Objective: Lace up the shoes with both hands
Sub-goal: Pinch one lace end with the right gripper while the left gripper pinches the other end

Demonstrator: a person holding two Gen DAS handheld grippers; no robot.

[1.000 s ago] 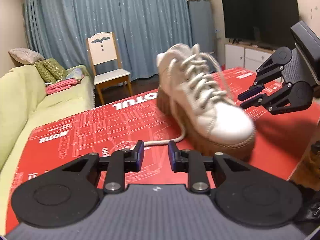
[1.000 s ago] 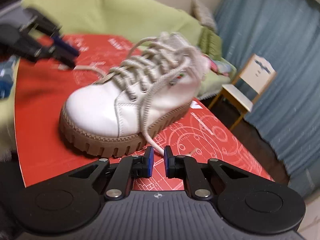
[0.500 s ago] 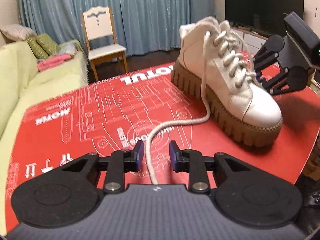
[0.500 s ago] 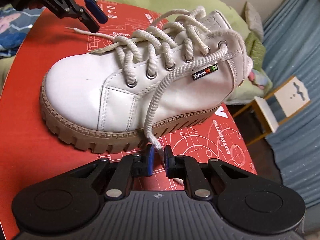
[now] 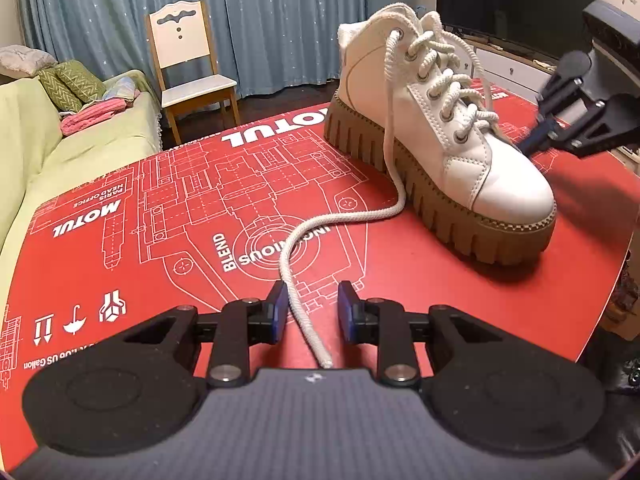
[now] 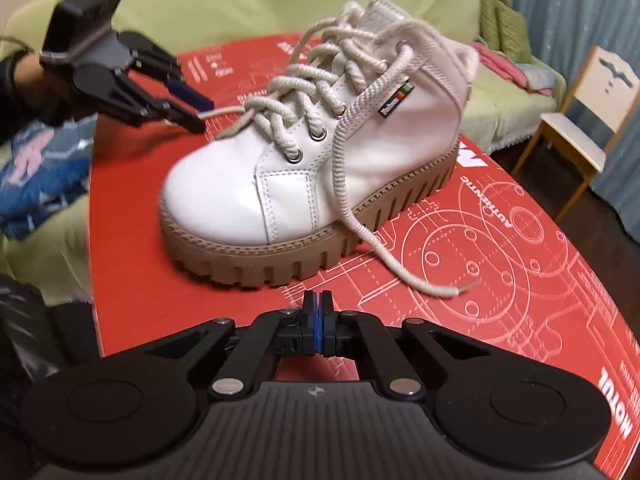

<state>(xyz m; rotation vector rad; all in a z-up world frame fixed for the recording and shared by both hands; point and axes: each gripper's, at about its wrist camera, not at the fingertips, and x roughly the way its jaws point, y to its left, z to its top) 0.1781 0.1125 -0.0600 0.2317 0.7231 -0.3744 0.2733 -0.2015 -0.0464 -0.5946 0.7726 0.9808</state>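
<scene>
— What is seen on the largest scale?

— A red printed mat (image 5: 120, 184) is spread over the table, with a green sofa (image 5: 48, 148) along one side and a wooden chair (image 5: 188, 60) set before blue curtains (image 5: 260, 12). A dark television (image 5: 516, 0) is seen behind.

— And where is the shoe placed?

— The white shoe (image 5: 448, 136) with a tan ridged sole is stood upright near one corner of the mat, its toe turned toward the edge by the right gripper (image 5: 536, 140). In the right wrist view the shoe (image 6: 320, 168) is seen side-on.

— How are the laces laid?

— One loose lace end (image 5: 320, 232) is led down from the top eyelet on the left gripper's side and trailed across the mat, passing between the fingers of the left gripper (image 5: 312, 308). The other lace end (image 6: 384, 248) is draped down the opposite side and laid on the mat, just beside the sole, its tip apart from the right gripper (image 6: 317, 320).

— What is made of the grippers?

— The left one is spread apart, the lace lying between its pads but not pinched. The right one is pressed together on nothing, as is shown in its own view.
</scene>
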